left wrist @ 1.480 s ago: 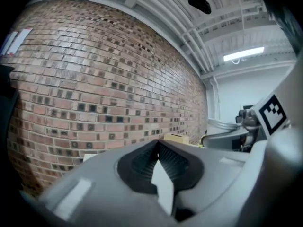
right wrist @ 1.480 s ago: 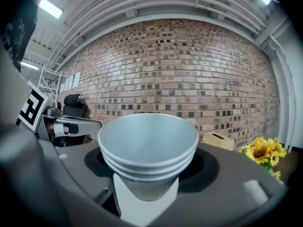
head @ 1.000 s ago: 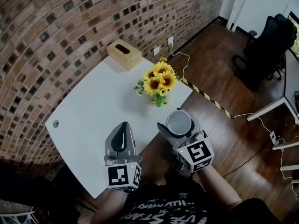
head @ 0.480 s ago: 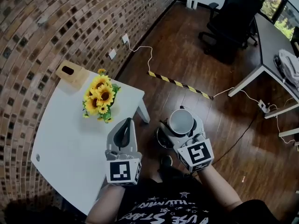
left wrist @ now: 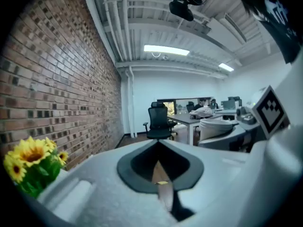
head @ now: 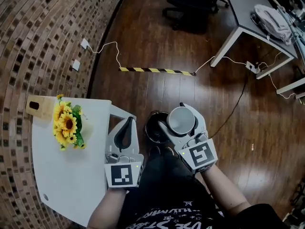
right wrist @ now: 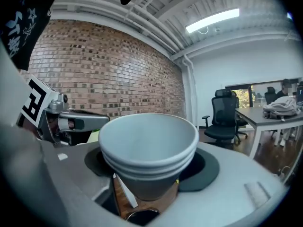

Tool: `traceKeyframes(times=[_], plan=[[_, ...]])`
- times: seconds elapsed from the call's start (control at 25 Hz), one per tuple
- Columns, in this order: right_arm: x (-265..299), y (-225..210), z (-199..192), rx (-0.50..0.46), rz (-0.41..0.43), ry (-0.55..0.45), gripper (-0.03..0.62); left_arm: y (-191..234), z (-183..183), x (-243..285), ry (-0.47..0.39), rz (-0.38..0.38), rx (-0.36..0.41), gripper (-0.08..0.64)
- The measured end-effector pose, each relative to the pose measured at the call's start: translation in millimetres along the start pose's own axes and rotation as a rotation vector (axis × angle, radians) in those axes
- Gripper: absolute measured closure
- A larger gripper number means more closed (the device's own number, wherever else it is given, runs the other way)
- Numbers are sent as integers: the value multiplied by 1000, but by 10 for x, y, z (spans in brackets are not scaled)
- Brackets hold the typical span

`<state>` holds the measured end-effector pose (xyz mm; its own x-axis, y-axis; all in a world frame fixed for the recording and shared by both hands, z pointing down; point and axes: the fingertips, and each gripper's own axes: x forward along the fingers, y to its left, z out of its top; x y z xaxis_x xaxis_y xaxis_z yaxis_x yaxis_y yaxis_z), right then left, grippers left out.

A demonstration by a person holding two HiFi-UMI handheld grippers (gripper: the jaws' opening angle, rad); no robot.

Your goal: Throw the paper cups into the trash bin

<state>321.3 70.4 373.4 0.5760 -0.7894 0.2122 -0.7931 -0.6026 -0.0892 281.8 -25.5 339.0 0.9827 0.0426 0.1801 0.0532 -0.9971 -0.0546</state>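
The wooden floor (head: 190, 94) took up most of what I saw, and the trash bin (head: 151, 123), a dark round tub standing on it right in front of my feet, was what I steered by. The white table (head: 62, 175) stood just to the left of the bin, its near corner almost reaching the rim, so I judged the bin had been parked there to make it a short carry. A black and yellow tape strip (head: 157, 71) lay on the floor well beyond the bin. On the table, well left of the bin, a bunch of sunflowers (head: 66, 125) stood in a pot, and I had nothing to do with them.

My left gripper (head: 127, 127) hung between the table edge and the bin with its jaws drawn together on nothing; I kept it tucked in because the drop needed only one hand. My right gripper (head: 182, 125) hovered over the right side of the bin, covering part of its rim from the head view. Its jaws stood fairly wide, pressed on both sides of the paper cups (right wrist: 147, 143), which were nested into one stack and held upright, mouth up. In the right gripper view, the dark mouth of the bin showed just beneath the stack's base. I judged I had the cups about where they needed to be, and what remained was to spread the jaws and let the stack fall straight in
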Motion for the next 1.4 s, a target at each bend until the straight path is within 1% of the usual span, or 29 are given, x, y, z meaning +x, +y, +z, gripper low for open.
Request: traceKeyframes(times=[0.08,0.16,0.28,0.36,0.44,0.56,0.68,0.84,1.0,1.24,1.4], plan=[[-35,-108,-123,-3,-43,19,245,-77,-131,124,11,-37,-10,555],[-57,-181,-237,5,-80,26,245,-130,-313,212,32,-76,-1,555],[-83,-244,-511,30,-113,50,245,-221,-594,295,52,-127,13,555],[-40,-294,-727,34,-124,70,245,-249,-784,375,65,-141,11,555],[58,-322,-906,31,-125,80,245,-221,-960,466,68,-138,-11,555],[195,-276,-1168,26,-107,111,245,-171,-1223,510,77,-133,-41,555],[365,-242,-1449,25,-80,150,245,-131,-1531,534,114,-140,-58,555],[596,-237,-1847,14,-34,182,245,-63,-1887,612,132,-133,-30,555],[717,-178,-2221,3,25,199,245,-55,-2306,671,177,-108,-48,555],[829,-101,-2832,-4,81,251,245,-139,-2963,714,251,-118,-46,555],[909,-71,-3199,-15,112,285,245,-183,-3322,787,293,-134,-4,555]])
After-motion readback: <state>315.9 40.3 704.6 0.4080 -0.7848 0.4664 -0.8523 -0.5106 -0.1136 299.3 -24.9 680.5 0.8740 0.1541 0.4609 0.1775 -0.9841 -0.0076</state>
